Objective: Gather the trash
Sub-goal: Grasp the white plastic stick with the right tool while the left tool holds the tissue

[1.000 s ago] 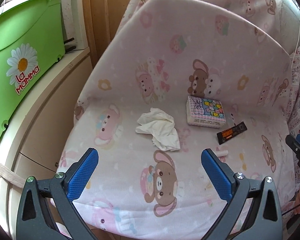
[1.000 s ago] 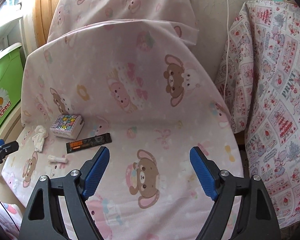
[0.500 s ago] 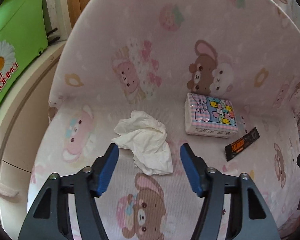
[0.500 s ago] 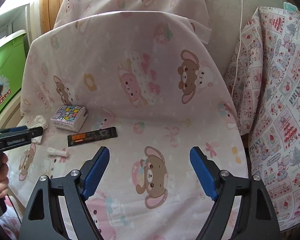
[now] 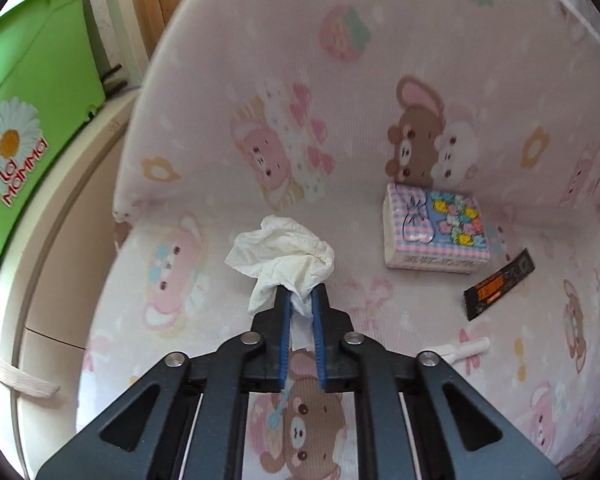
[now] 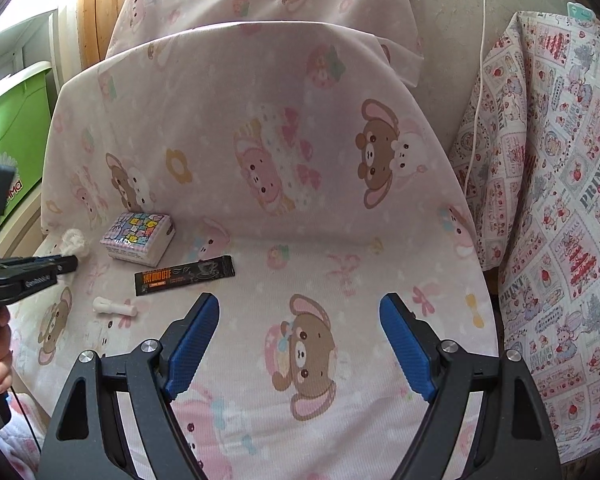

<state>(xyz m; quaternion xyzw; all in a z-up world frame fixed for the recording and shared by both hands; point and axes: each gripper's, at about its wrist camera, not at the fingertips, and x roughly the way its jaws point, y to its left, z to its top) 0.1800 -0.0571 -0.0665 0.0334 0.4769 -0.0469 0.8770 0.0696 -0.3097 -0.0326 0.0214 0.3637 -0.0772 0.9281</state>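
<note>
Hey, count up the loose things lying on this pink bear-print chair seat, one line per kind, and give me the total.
Crumpled white tissue, pinched in the closing left gripper: 1
Patterned tissue pack: 1
Black sachet wrapper: 1
Small white stick-like piece: 1
Total: 4

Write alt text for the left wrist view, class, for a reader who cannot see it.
The left gripper is closing its blue pads on a crumpled white tissue lying on a pink, bear-printed chair seat. To the right lie a patterned tissue pack, a black sachet and a small white tube.
</note>
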